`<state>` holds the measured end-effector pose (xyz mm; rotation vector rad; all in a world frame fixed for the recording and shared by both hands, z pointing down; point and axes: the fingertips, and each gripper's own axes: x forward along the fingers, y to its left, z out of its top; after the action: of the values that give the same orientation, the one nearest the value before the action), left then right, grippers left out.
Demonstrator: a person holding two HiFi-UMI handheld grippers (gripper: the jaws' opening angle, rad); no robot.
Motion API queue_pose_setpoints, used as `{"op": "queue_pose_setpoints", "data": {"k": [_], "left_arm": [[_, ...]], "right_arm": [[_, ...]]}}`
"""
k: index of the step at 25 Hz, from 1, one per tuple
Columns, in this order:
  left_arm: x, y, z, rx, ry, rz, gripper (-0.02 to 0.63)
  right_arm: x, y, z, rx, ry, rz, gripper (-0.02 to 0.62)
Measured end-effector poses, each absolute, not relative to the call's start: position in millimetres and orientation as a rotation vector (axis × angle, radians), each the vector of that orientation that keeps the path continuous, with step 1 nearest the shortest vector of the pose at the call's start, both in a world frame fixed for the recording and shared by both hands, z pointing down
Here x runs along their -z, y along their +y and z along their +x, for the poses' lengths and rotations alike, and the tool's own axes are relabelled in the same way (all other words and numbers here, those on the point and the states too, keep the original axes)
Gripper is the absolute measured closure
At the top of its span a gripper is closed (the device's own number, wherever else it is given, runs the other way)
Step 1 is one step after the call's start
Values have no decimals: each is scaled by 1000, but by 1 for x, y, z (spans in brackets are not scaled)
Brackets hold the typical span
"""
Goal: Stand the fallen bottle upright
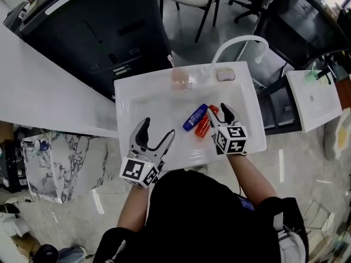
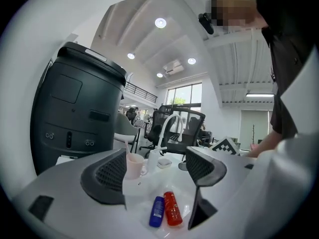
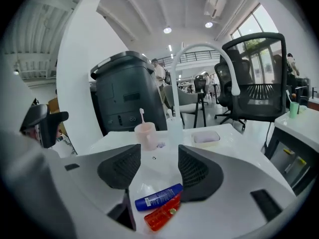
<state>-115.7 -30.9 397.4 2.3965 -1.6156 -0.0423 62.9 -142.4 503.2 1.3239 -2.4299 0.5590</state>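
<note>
Sink: The white sink (image 1: 148,100) is sitting right in front of me, and everything is lying or standing in it or on its rim.
Tap: The white tap (image 1: 236,41) is curving over the far rim.
Left gripper: I am holding my left gripper (image 1: 158,127) over the near left part of the sink. Its jaws are standing wide apart and are gripping nothing.
Right gripper: I am holding my right gripper (image 1: 218,113) over the near right part. Its jaws are wide apart too, with nothing pinched between them.
Cup: A pink cup (image 1: 180,79) with a toothbrush is standing at the far rim, well away from the bottles.
Bottles: A blue bottle (image 1: 195,117) and a red bottle (image 1: 203,126) are both lying flat, side by side and touching, between my two grippers.
Which way: They are lying slanted, pointing from the near left up to the far right. The red one is lying just beside my right gripper, so I think my right hand is the nearer one. My left gripper is near, but farther off.
</note>
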Motion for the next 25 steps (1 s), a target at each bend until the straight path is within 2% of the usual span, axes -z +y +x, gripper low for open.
{"op": "queue_pose_setpoints", "data": {"k": [11, 25], "left_arm": [[-437, -39, -158, -116, -1557, 2361, 233], [-475, -37, -173, -172, -1421, 2311, 233]], "right_arm": [[-639, -187, 85, -808, -1953, 1501, 333], [-716, -183, 118, -1160, -1590, 1648, 299]]}}
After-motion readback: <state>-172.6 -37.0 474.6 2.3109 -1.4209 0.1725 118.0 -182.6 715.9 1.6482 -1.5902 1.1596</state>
